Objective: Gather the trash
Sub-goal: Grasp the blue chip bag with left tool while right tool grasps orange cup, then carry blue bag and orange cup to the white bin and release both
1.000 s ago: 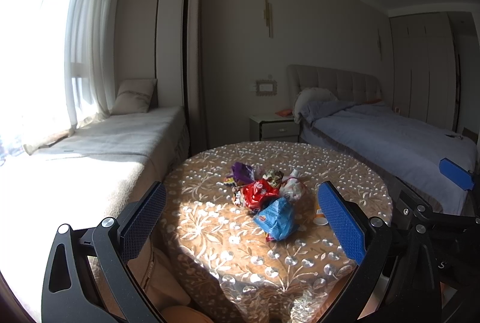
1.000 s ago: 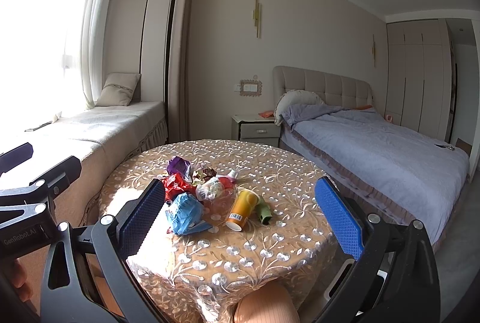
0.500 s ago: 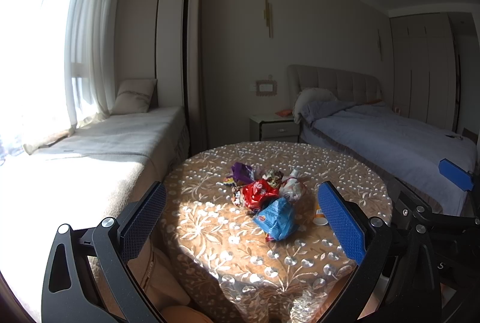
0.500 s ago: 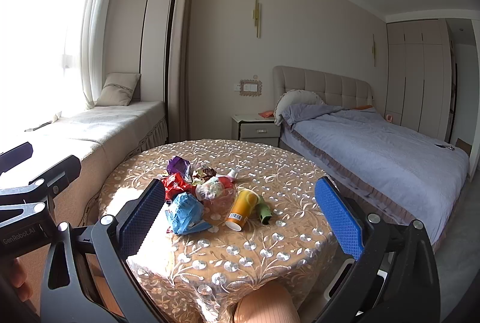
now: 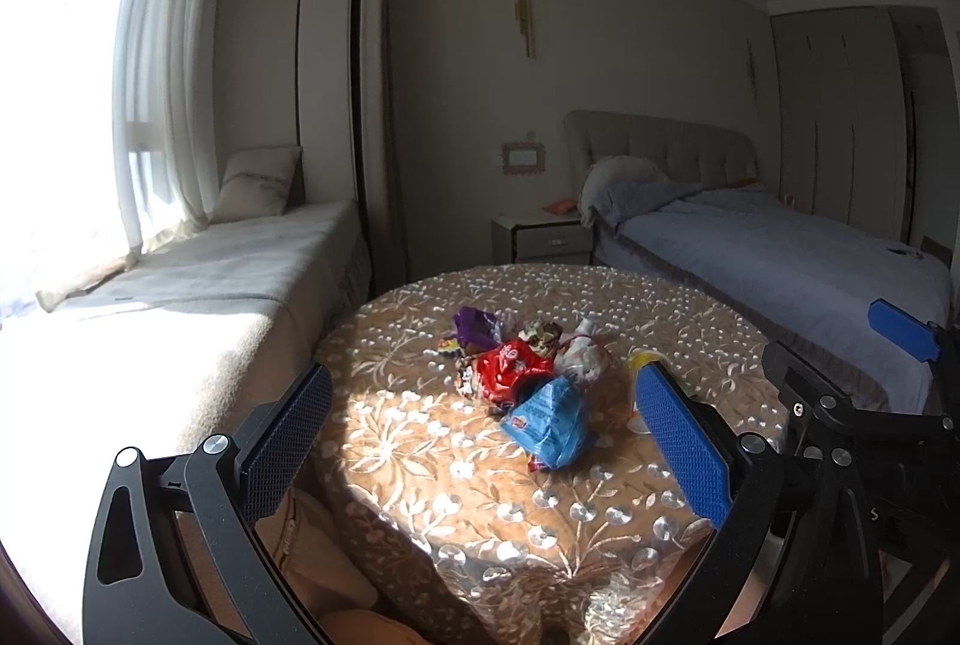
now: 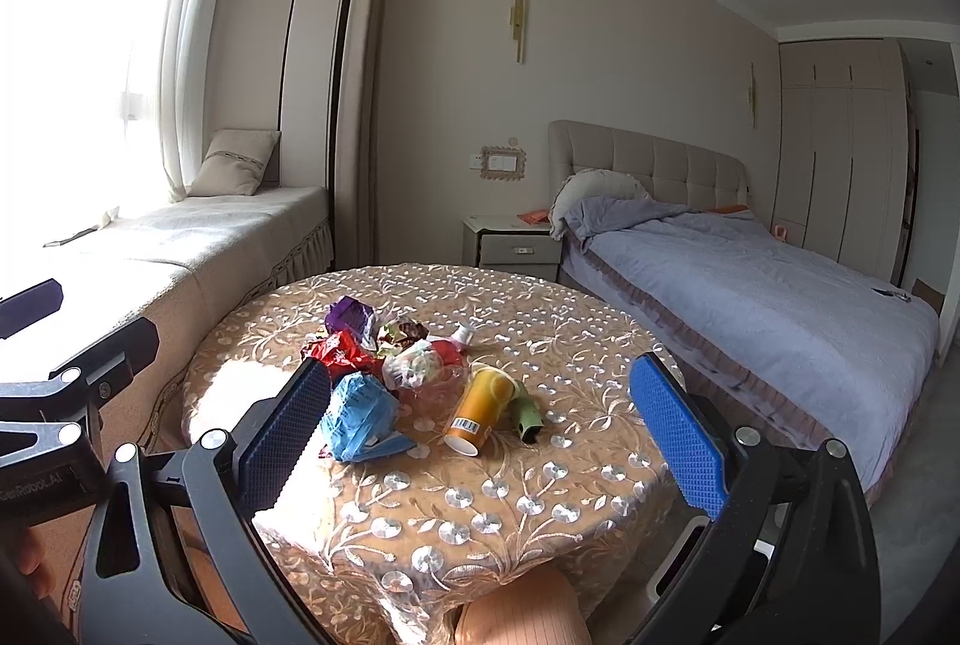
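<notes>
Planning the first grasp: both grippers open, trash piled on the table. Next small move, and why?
Probably bring the right gripper forward and down toward the orange cup. It lies on its side at the near edge of the trash pile, apart from the wrappers and roughly centred between the open fingers. Nothing is held yet.

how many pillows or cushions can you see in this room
2. A beige square cushion leans at the far end of the window seat, and a pale ruffled pillow sits at the head of the bed. The grey duvet may hide others.
</notes>
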`<state>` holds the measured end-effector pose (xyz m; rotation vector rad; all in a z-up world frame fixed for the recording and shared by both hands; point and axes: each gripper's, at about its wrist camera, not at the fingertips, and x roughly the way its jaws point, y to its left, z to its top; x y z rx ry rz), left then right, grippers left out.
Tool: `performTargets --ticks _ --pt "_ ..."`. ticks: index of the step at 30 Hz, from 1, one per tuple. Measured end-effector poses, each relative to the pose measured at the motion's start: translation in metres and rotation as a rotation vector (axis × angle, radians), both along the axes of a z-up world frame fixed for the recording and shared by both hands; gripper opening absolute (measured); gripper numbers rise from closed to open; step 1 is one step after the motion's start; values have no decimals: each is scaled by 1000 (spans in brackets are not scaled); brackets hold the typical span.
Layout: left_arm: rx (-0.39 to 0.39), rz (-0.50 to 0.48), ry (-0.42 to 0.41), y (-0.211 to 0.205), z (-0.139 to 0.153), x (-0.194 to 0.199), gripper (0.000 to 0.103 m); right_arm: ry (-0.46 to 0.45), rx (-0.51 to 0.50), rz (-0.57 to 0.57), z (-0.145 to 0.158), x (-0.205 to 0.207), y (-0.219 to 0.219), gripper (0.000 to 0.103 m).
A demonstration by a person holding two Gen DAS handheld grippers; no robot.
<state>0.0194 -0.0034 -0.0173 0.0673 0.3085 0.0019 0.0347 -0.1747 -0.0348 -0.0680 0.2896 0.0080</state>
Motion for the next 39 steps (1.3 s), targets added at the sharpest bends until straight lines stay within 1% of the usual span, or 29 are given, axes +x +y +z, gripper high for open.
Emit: performTargets --ticks 5,9,13,19,20,22,24,26,29,30,31,32,33,34,35,36,37,38,39 --pt "38 -18 63 -9 -20 27 99 67 18 -10 -17 30 -11 100" --pt "38 -46 122 -14 -38 51 99 130 57 -12 -33 56 -22 100" --pt "42 -55 144 -19 -51 76 99 198 84 0 -49 85 -29 100" --pt "103 -76 243 -32 -87 126 99 270 93 -5 -73 131 -39 100" --pt "100 -79 268 -34 -93 134 99 282 94 -8 -77 139 -42 100" --pt "69 -93 312 -36 -104 153 99 306 109 4 -83 156 -43 100" --pt "43 -109 344 -37 -112 168 99 349 133 40 -89 174 -41 100" --pt "66 -105 361 -43 -119 180 99 397 152 79 -95 190 -37 100" --pt "141 -80 365 -50 -128 195 99 463 145 100 -107 212 -32 99" --pt "151 -76 372 -50 -130 199 99 480 150 108 -110 217 -32 99" --pt "143 -79 384 -49 -133 205 98 488 156 116 -114 222 -30 99" --pt "120 -97 400 -48 -135 210 95 502 159 118 -118 226 -30 97" --pt "102 -117 416 -47 -137 215 91 514 156 122 -121 231 -28 91" --pt "88 -131 430 -47 -140 219 80 526 151 126 -126 235 -27 83" --pt "79 -138 445 -47 -143 224 77 546 141 123 -130 240 -25 79" --pt "83 -131 443 -47 -146 227 77 571 142 130 -136 244 -24 71" --pt "84 -131 436 -47 -147 228 75 589 147 131 -141 248 -23 67" --pt "80 -134 432 -47 -146 228 74 591 167 145 -146 249 -24 57" --pt "75 -133 429 -47 -146 228 73 583 199 160 -149 249 -28 51"
